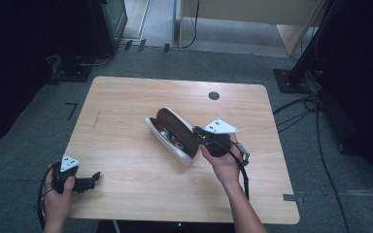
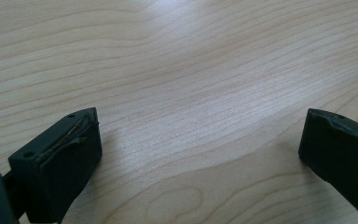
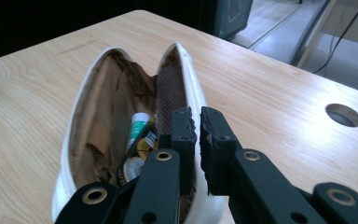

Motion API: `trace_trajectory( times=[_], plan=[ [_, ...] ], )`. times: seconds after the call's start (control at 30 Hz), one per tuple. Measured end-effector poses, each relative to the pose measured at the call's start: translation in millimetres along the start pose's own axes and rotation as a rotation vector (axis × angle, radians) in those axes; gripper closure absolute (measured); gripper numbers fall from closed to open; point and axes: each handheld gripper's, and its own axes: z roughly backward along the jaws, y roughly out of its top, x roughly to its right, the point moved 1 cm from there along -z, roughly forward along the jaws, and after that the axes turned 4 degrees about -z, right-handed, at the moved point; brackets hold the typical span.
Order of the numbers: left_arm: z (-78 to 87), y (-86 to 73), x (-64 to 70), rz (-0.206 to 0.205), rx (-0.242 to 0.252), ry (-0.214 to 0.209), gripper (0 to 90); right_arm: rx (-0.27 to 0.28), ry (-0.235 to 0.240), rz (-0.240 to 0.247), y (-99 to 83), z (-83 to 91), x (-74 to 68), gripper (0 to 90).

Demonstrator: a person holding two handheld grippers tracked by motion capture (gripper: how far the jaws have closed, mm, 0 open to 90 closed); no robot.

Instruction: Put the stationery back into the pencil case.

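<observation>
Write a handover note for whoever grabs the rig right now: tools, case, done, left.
Right tool: shut on the near wall of the open white pencil case, mid-table.
Left tool: open, holding nothing, low over the table at its near left edge.
Done: case is open; a few small items lie inside.
Left: whatever goes in or out, then closing it.

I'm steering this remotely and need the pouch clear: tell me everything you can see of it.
The pouch is white outside with a brown lining, soft-looking, and lies open mid-table. Inside are small items, one a white tube with green. The right tongs are shut on its right-hand wall near one end, one jaw inside and one outside. Its underside rests on the table.
</observation>
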Motion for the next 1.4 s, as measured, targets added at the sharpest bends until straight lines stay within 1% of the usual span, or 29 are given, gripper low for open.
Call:
trace_trajectory(
  times=[0.3,0.37,0.47,0.5,0.53,0.6,0.63,0.67,0.7,0.73,0.77,0.83,0.9,0.97,1.03,1.1,1.13,1.17,1.23,1.27,1.4],
  plan=[
    [0.0,0.0,0.0,0.000,0.000,0.000,0.0,0.010,-0.039,-0.033,-6.3,10.6,15.8,83.6],
    [0.0,0.0,0.0,-0.001,0.000,0.000,0.0,0.010,-0.047,-0.033,-8.0,12.2,18.8,83.3],
    [0.0,0.0,0.0,0.000,0.000,0.000,0.0,0.002,-0.055,-0.045,-12.5,14.6,23.3,81.4],
    [0.0,0.0,0.0,0.000,0.000,0.000,0.0,0.000,-0.057,-0.043,-14.4,15.0,24.8,76.3],
    [0.0,0.0,0.0,0.000,0.000,0.000,0.0,0.006,-0.066,-0.041,-16.9,15.3,26.3,69.4],
    [0.0,0.0,-0.1,-0.001,0.000,0.000,0.0,0.004,-0.092,-0.036,-22.0,15.5,28.8,48.1],
    [0.0,0.0,0.0,-0.001,-0.001,0.000,0.0,-0.033,-0.111,-0.034,-25.1,15.9,30.0,39.2],
    [0.0,0.0,-0.1,-0.001,-0.001,0.000,0.0,-0.055,-0.122,-0.037,-27.9,16.0,30.9,31.0],
    [0.0,0.0,-0.1,-0.001,-0.001,0.000,0.0,-0.062,-0.127,-0.046,-30.1,16.7,31.9,24.2],
    [0.0,0.0,-0.1,-0.001,-0.001,0.000,0.0,-0.062,-0.122,-0.066,-33.7,18.5,33.9,17.0],
    [0.0,0.0,0.0,0.000,0.000,0.000,0.0,-0.058,-0.121,-0.070,-36.5,19.9,34.9,15.1],
    [0.0,0.0,-0.1,-0.001,0.000,0.000,0.0,-0.043,-0.151,-0.095,-42.4,24.7,39.3,13.8],
    [0.0,0.0,-0.1,-0.001,0.000,0.000,0.0,-0.031,-0.200,-0.110,-49.9,30.0,44.2,13.6],
    [0.0,0.0,-0.1,-0.001,-0.001,0.000,0.0,-0.035,-0.223,-0.124,-55.5,34.1,48.0,12.4],
    [0.0,0.0,-0.1,-0.001,0.000,0.000,0.0,-0.042,-0.235,-0.136,-61.6,37.9,51.9,9.6],
    [0.0,0.0,-0.1,-0.001,0.000,0.000,0.0,-0.056,-0.236,-0.143,-67.3,41.5,54.1,1.7],
    [0.0,0.0,0.0,-0.001,0.000,0.000,0.0,-0.061,-0.236,-0.143,-70.7,43.6,56.0,0.0],
    [0.0,0.0,-0.1,-0.001,0.000,0.000,0.0,-0.061,-0.242,-0.149,-73.3,45.5,57.3,0.0],
    [0.0,0.0,0.0,-0.001,0.000,0.000,0.0,-0.063,-0.287,-0.165,-78.6,49.4,60.1,0.0],
    [0.0,0.0,0.0,0.000,0.000,0.000,0.0,-0.067,-0.297,-0.173,-80.7,50.9,61.2,0.0],
    [0.0,0.0,-0.1,-0.001,0.000,0.000,0.0,-0.089,-0.309,-0.187,-91.9,58.1,69.2,0.0]
  ],
)
